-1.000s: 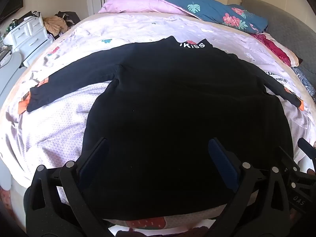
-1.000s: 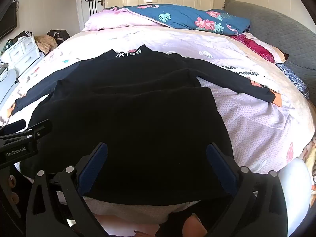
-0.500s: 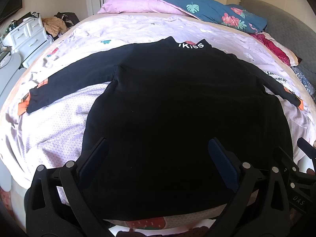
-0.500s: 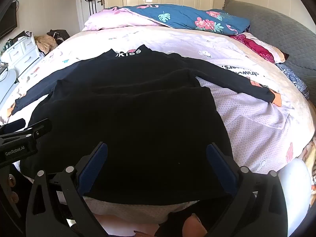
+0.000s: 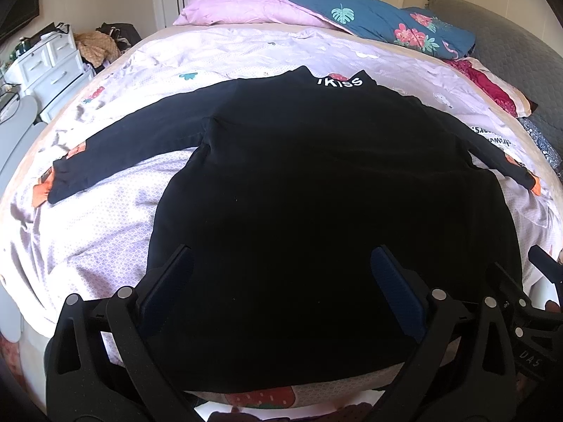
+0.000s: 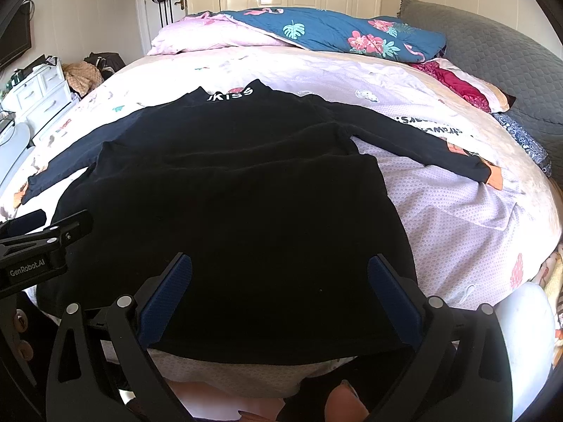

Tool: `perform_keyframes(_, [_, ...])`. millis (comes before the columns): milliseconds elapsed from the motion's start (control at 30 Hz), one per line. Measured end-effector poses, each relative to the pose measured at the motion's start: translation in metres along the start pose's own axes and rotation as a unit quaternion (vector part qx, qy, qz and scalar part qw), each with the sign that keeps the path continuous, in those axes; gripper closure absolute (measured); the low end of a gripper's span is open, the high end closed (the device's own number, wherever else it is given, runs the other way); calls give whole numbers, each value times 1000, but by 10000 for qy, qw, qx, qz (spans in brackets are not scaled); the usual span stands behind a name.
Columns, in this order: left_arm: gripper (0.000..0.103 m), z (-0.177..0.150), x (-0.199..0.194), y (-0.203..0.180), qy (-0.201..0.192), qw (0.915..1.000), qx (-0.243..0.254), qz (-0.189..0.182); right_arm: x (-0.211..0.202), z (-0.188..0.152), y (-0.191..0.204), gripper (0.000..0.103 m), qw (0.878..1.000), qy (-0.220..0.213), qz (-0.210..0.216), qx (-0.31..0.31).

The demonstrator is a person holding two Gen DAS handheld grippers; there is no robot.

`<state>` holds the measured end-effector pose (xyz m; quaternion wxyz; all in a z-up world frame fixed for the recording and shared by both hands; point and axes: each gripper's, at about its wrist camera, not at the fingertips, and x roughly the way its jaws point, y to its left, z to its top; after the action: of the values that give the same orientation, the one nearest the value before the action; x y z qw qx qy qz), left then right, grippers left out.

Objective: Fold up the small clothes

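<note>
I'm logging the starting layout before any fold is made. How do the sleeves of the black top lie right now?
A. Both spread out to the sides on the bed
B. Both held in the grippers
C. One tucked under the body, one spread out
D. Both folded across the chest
A: the black top lies flat with its left sleeve and right sleeve stretched outward on the bedsheet, while the left gripper and right gripper are open and hold nothing.

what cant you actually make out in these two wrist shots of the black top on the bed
- Black long-sleeved top, left wrist view: its near hem is partly hidden behind the open left gripper.
- Same top, right wrist view: folds in the dark cloth barely show; the open right gripper covers part of the hem.
- White collar lettering: first letters unclear.
- Left sleeve cuff, right wrist view: near the edge, too small.
</note>
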<state>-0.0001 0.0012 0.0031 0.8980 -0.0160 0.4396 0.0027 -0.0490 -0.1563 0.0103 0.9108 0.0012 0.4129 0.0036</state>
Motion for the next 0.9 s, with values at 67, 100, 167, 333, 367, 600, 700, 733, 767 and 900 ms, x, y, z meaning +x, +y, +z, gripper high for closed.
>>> perform_keyframes(67, [9,0,0,0,-4,10000,0,0,0,0,0,4,10000,-3,0,-2])
perform_keyframes(100, [9,0,0,0,2,10000,3,-2,0,0,0,4,10000,-7,3,-3])
perform_keyframes(167, [9,0,-1,0,-2,10000,-1,-2,-1,0,0,4,10000,-15,2,3])
perform_keyframes(333, [9,0,-1,1,-9,10000,0,3,-1,0,1,4,10000,-14,-5,2])
perform_keyframes(367, [9,0,-1,0,-9,10000,1,1,-1,0,0,4,10000,-16,-1,7])
perform_keyframes(600, [9,0,-1,0,-13,10000,0,-4,-1,0,0,4,10000,-25,-10,22])
perform_keyframes(700, [9,0,-1,0,-9,10000,-1,-9,-2,0,0,4,10000,-27,-9,27])
perform_keyframes(733, [9,0,-2,0,-10,10000,1,-11,-2,0,0,4,10000,-29,-9,30])
perform_keyframes(767, [9,0,-2,0,-9,10000,5,-6,-2,0,0,4,10000,-29,-9,33])
perform_keyframes(900, [9,0,-2,0,-9,10000,5,-9,-2,0,-1,4,10000,-21,-5,41])
